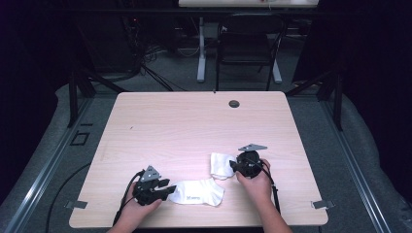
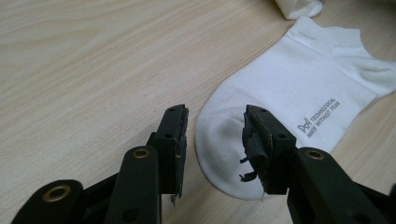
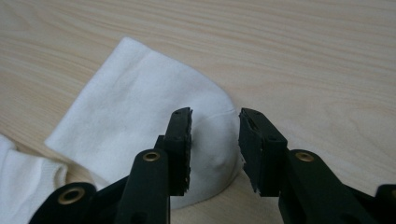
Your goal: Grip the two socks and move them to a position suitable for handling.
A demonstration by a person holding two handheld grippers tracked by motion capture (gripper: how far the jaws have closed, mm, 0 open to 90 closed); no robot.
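I count two white cotton ankle socks on my table. The one with grey lettering on its sole (image 1: pixel 199 192) lies flat near the front edge, its rounded toe toward my left gripper (image 1: pixel 167 189); in the left gripper view that toe (image 2: pixel 224 149) sits on the wood between the jaws, which stand well apart, and the worn pads are not pressing on the cloth, so nothing is held there. The second, plain white sock (image 1: pixel 221 165) lies just beyond and to the right of the first, close beside it at one corner, and I cannot tell whether the two touch. My right gripper (image 1: pixel 234 166) is at that sock's right end; in the right gripper view its rounded end (image 3: pixel 205 140) lies under the gap between the jaws, which are parted about halfway with no cloth pinched between the pads. The pale wood-grain tabletop (image 1: pixel 194 121) around the socks carries one small dark round grommet (image 1: pixel 234 103) near its far edge, well apart from the socks. One dark folding chair (image 1: pixel 248 43) stands beyond the table.
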